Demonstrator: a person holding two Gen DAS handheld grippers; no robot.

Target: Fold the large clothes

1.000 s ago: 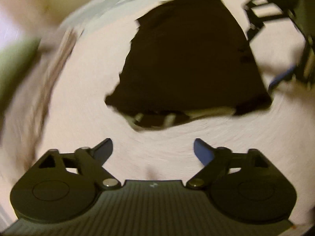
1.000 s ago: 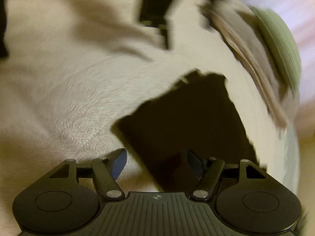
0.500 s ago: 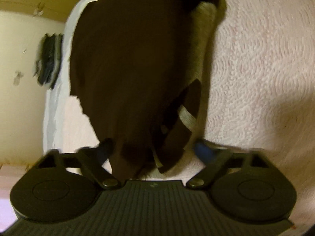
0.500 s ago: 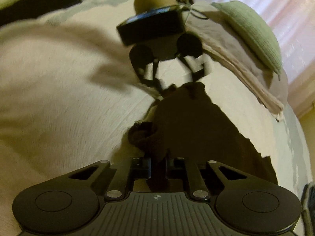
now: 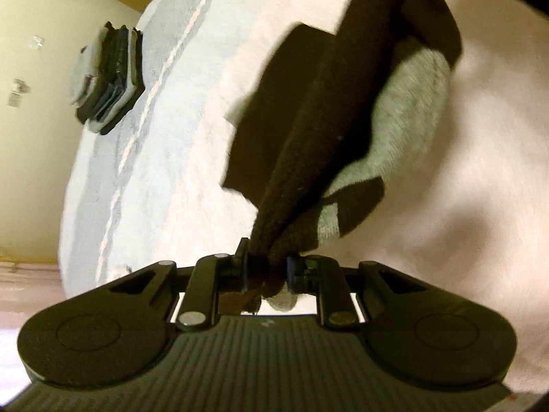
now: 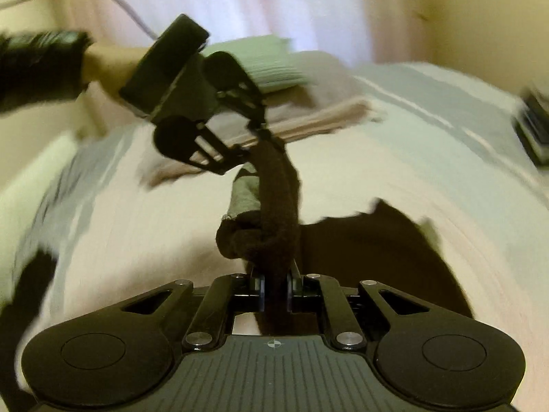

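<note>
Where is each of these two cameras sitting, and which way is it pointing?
Left wrist: rides the left gripper, looking along its fingers at the dark garment they pinch, the bed beyond; no body part shows.
Right wrist: rides the right gripper, looking across the bed toward the pillow; its fingers pinch the garment too, and a hand and dark sleeve hold the left gripper opposite.
Shared: the garment stretched between both grippers, the bed, a folded stack at its edge.
</note>
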